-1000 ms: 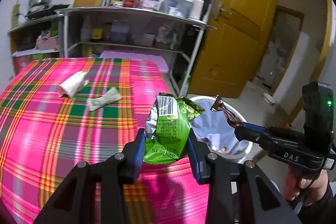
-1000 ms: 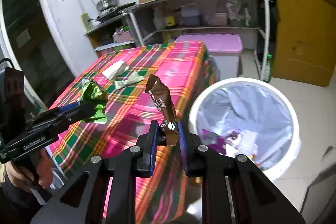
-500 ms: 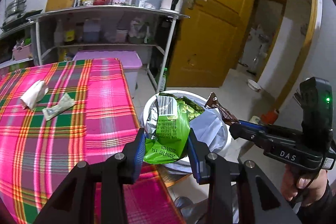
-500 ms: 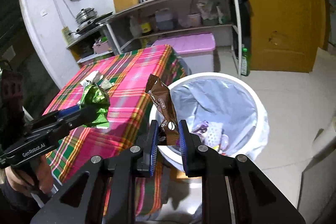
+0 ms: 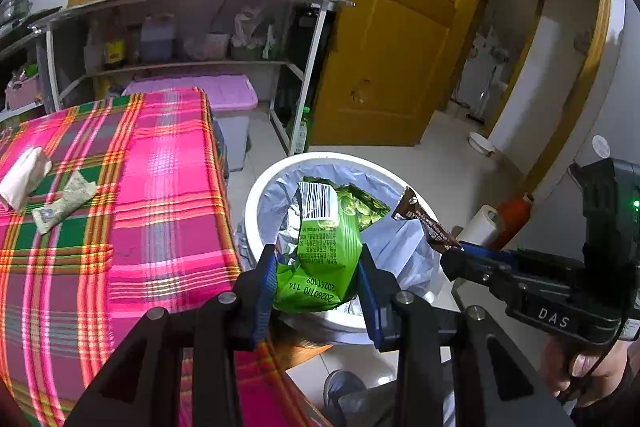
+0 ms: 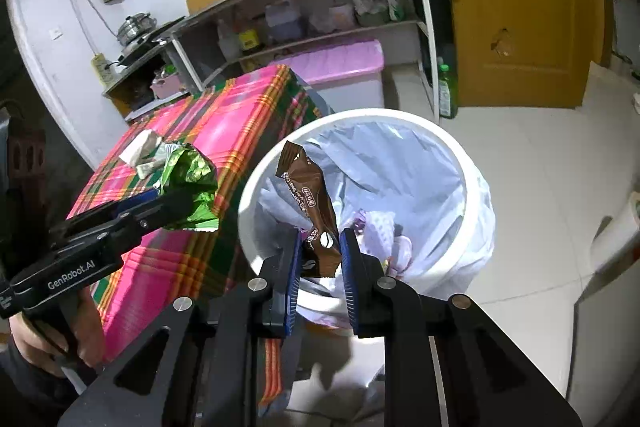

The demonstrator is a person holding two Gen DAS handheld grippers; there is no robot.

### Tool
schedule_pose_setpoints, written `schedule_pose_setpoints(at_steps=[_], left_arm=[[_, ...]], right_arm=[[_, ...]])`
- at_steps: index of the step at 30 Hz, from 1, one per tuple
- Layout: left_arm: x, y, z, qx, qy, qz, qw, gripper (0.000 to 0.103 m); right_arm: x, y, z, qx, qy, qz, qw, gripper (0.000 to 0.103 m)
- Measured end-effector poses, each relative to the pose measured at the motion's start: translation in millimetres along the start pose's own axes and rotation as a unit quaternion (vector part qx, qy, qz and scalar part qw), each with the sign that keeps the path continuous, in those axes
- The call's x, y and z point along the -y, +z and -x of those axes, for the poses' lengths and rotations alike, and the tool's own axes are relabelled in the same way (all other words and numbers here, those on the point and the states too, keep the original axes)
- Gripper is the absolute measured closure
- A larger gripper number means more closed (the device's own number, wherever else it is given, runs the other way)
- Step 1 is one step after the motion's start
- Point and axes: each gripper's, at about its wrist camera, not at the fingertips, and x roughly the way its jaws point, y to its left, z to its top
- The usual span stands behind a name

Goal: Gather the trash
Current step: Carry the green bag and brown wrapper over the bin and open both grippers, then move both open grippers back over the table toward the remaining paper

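My left gripper [image 5: 318, 277] is shut on a green snack bag [image 5: 320, 251] and holds it over the near rim of the white trash bin [image 5: 256, 195]. My right gripper [image 6: 320, 261] is shut on a brown coffee wrapper [image 6: 310, 199] above the same bin [image 6: 476, 187], which has a pale liner and some trash inside. The green bag also shows in the right wrist view [image 6: 188, 183], and the brown wrapper in the left wrist view [image 5: 424, 225]. A white crumpled tissue [image 5: 24, 177] and a flat pale wrapper [image 5: 64, 201] lie on the plaid tablecloth [image 5: 160, 187].
The bin stands on the tiled floor beside the table's right edge. A metal shelf rack [image 5: 192, 27] with bottles and a pink-lidded storage box [image 5: 224, 95] stand behind. A yellow door [image 5: 400, 47] is at the right. A green bottle [image 6: 446, 91] stands by the rack.
Both grippers have moved right, off the table and over the trash bin, each still holding its wrapper. The bin now sits directly under them.
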Motion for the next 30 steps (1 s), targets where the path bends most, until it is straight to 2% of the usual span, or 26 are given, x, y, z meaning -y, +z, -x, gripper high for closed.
schedule_pose_setpoints(at_steps=[10, 13, 14, 15, 16, 17, 22, 30], left_arm=[[-0.5, 7.7, -43.0, -0.03, -0.003, 0.002, 0.9995, 0.064], [0.5, 10.5, -53.2, -0.037, -0.003, 0.001, 0.9993, 0.061], [0.2, 11.1, -56.2, -0.04, -0.004, 0.003, 0.9992, 0.059], [-0.8, 11.5, -58.9, -0.041, -0.004, 0.007, 0.9991, 0.055], [-2.4, 11.4, -60.6, -0.041, -0.004, 0.011, 0.9991, 0.053], [-2.9, 11.1, -61.1, -0.041, -0.005, 0.013, 0.9991, 0.051], [-8.9, 9.9, -59.5, -0.04, -0.008, 0.026, 0.9988, 0.05], [-15.1, 8.3, -26.4, -0.012, -0.011, 0.035, 0.9993, 0.05]], right_arm=[[16.9, 4.8, -21.4, -0.02, -0.007, -0.016, 1.0, 0.083], [20.1, 6.4, -26.9, -0.025, -0.008, -0.019, 0.999, 0.082], [20.4, 6.5, -27.7, -0.025, -0.01, -0.02, 0.999, 0.078], [20.6, 6.2, -27.8, -0.025, -0.01, -0.021, 0.999, 0.067], [21.1, 5.9, -27.3, -0.024, -0.009, -0.022, 0.999, 0.061], [21.1, 5.2, -26.3, -0.023, -0.008, -0.022, 0.999, 0.056], [19.8, 5.4, -19.9, -0.017, -0.004, -0.024, 1.0, 0.056], [3.6, 6.8, 1.1, 0.004, 0.002, -0.008, 1.0, 0.056]])
